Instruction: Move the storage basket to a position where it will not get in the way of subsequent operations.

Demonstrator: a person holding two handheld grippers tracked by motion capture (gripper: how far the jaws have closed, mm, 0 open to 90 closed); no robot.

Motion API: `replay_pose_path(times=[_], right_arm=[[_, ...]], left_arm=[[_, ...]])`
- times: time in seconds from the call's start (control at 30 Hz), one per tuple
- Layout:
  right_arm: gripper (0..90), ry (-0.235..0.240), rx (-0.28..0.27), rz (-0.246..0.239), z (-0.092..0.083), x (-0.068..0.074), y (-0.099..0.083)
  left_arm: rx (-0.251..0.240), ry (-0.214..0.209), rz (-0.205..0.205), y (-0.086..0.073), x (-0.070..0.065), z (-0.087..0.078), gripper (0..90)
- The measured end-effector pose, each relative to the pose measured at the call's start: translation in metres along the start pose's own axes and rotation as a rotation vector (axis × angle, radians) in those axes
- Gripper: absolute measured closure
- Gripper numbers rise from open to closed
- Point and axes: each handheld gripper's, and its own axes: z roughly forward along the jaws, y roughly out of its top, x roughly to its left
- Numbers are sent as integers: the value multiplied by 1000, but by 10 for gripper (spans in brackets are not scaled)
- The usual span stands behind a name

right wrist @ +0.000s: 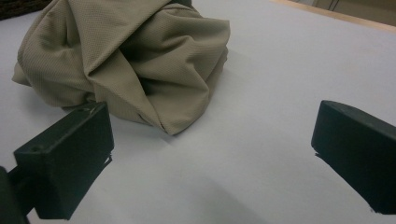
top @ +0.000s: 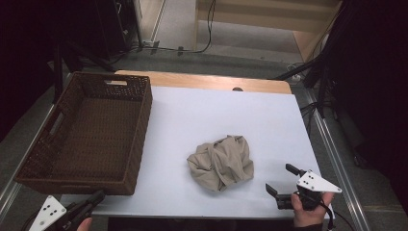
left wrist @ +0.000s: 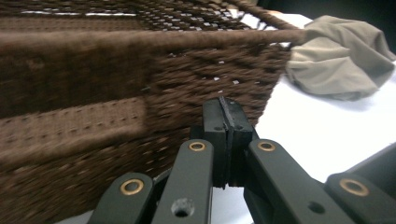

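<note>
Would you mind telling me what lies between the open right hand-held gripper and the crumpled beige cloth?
Nothing: bare white table separates the right hand-held gripper from the beige cloth, as the right gripper view shows.

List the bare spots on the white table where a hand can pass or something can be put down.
Free: the wide strip between the wicker basket and the crumpled beige cloth, the far stretch beyond the cloth up to the wooden edge, and the basket's bare inside. Tighter: the near right corner, between cloth and open right gripper.

A crumpled beige cloth (top: 222, 162) is seen mid-table (top: 192, 115), between the wicker basket (top: 89, 132) at left and the right tool (top: 284, 185), spread wide, near right.
</note>
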Motion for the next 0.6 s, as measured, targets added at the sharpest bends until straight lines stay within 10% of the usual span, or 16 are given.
replay_pose_path(times=[0.6], right_arm=[[0, 2, -1, -4, 0, 1, 1]], left_arm=[[22, 121, -63, -17, 40, -20, 900]])
